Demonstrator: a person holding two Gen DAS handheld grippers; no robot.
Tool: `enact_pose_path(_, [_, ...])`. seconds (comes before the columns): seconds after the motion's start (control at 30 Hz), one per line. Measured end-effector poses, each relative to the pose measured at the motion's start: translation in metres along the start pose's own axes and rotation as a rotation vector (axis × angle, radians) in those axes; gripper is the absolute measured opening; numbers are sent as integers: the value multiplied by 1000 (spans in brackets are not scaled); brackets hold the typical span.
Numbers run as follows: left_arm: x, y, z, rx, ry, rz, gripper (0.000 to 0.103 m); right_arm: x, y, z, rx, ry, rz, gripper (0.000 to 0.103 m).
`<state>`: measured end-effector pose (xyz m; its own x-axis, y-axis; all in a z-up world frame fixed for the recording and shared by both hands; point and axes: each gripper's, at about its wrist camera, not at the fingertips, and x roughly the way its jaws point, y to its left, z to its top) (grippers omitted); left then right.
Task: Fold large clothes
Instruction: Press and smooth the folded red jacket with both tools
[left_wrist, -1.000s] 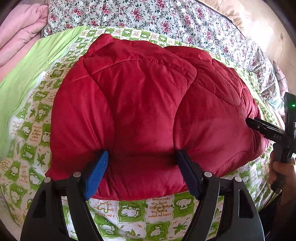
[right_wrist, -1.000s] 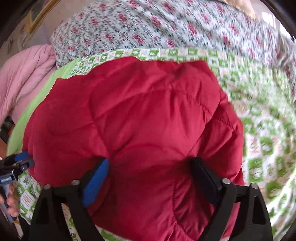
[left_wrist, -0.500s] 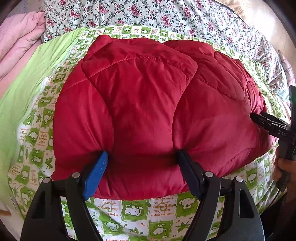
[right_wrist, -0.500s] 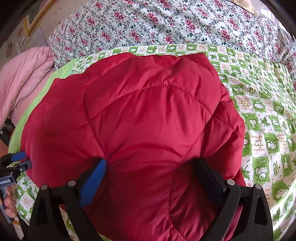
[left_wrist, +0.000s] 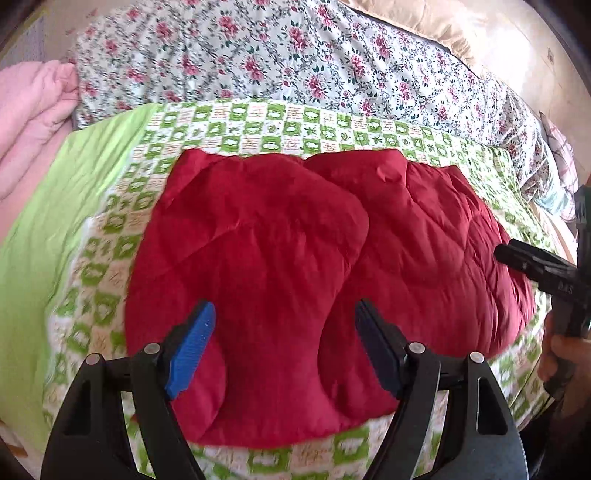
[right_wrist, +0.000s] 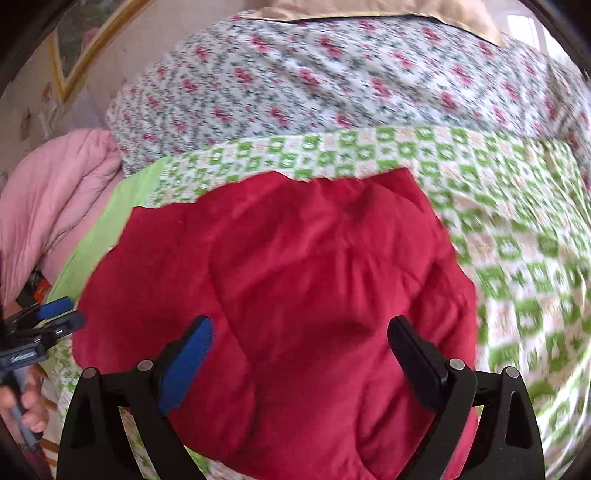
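Note:
A red quilted jacket (left_wrist: 295, 266) lies folded into a thick bundle on the green checked bedsheet (left_wrist: 258, 122). My left gripper (left_wrist: 284, 314) is open, its fingers wide apart above the bundle's near left edge. My right gripper (right_wrist: 301, 328) is open above the bundle's near right part (right_wrist: 295, 277). The right gripper also shows at the right edge of the left wrist view (left_wrist: 532, 262). The left gripper shows at the left edge of the right wrist view (right_wrist: 48, 321).
A floral quilt (left_wrist: 295, 55) lies across the far side of the bed. A pink blanket (left_wrist: 29, 118) is piled at the left. A plain light green strip (left_wrist: 48, 206) of sheet runs along the left.
Both grippers have pulled back from the bundle. The fingers that were pressed into the red fabric now stand free of it. The jacket stays in place.

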<state>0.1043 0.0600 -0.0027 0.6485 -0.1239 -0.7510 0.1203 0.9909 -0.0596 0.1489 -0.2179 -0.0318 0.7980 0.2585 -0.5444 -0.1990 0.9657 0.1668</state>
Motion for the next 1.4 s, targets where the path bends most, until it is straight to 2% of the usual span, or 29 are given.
enact_pose_path(0.1, [22, 2, 13, -6, 23, -5, 78, 18, 14, 12, -48, 41, 20, 94])
enact_pose_path(0.17, [42, 4, 17, -15, 66, 11, 78, 35, 20, 17, -74, 87, 11, 94])
enact_pose_path(0.23, [62, 10, 20, -40, 94, 11, 85, 60, 21, 20, -103, 144, -26, 96])
enact_pose_path(0.3, [69, 12, 21, -52, 101, 15, 88, 78, 14, 22, -101, 166, -29, 96])
enact_pose_path(0.5, [84, 10, 27, -46, 116, 52, 95, 95, 5, 29, -81, 202, -28, 97])
enact_pose_path(1.13, [91, 9, 27, -30, 109, 73, 96, 96, 0, 24, -69, 162, -18, 97])
enact_pose_path(1.4, [90, 8, 26, -18, 105, 82, 96, 50, 7, 17, -28, 69, -46, 93])
